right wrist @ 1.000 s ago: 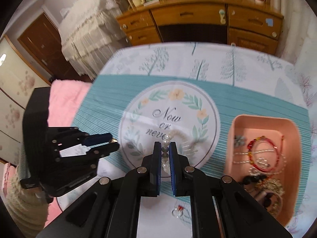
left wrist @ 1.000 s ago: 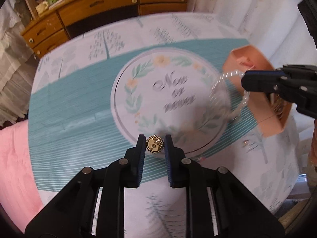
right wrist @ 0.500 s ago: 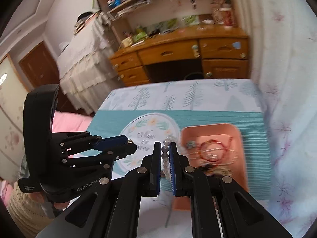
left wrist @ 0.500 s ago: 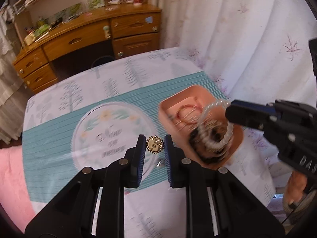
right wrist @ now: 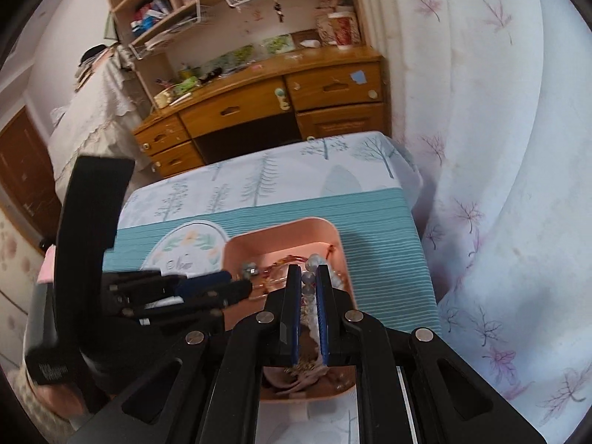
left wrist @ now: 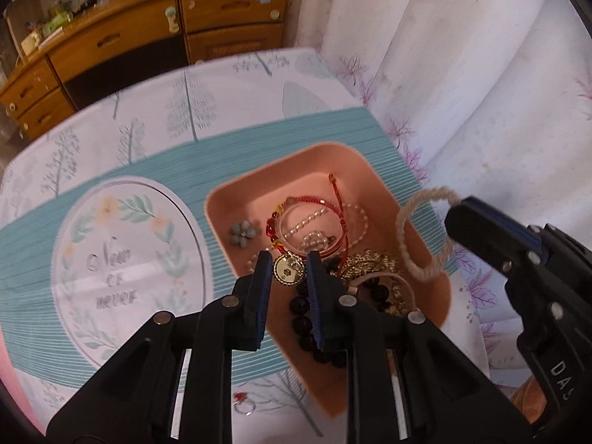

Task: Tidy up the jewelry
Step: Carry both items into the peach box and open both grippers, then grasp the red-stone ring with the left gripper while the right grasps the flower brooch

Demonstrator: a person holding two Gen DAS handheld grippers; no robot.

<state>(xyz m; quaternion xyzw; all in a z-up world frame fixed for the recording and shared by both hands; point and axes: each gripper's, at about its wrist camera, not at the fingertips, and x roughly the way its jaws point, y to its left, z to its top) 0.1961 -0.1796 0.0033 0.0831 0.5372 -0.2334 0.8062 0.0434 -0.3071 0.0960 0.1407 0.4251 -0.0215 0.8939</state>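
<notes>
A pink tray (left wrist: 236, 194) (right wrist: 281, 235) on the printed tablecloth holds a red cord bracelet (left wrist: 314, 201), a dark bead strand (left wrist: 301, 318), gold pieces and a small grey flower (left wrist: 242, 233). My left gripper (left wrist: 288, 264) is shut on a round gold pendant (left wrist: 286, 270) and hangs over the tray's near half. My right gripper (right wrist: 307, 275) (left wrist: 457, 214) is shut on a pale bead bracelet (left wrist: 418, 236) (right wrist: 309, 279), whose loop dangles over the tray's right rim. In the right wrist view the left gripper (right wrist: 236, 285) sits at the tray's left edge.
A small ring with a red stone (left wrist: 245, 409) lies on the cloth near the front edge. A white curtain (left wrist: 462, 74) hangs close on the right. A wooden dresser (right wrist: 259, 107) stands beyond the table. The round "Now or never" print (left wrist: 122, 259) lies left of the tray.
Both grippers have travelled rightward from over the round print to above the pink tray, each still holding its piece. The right gripper has rolled and tipped upward, showing more of the room.
</notes>
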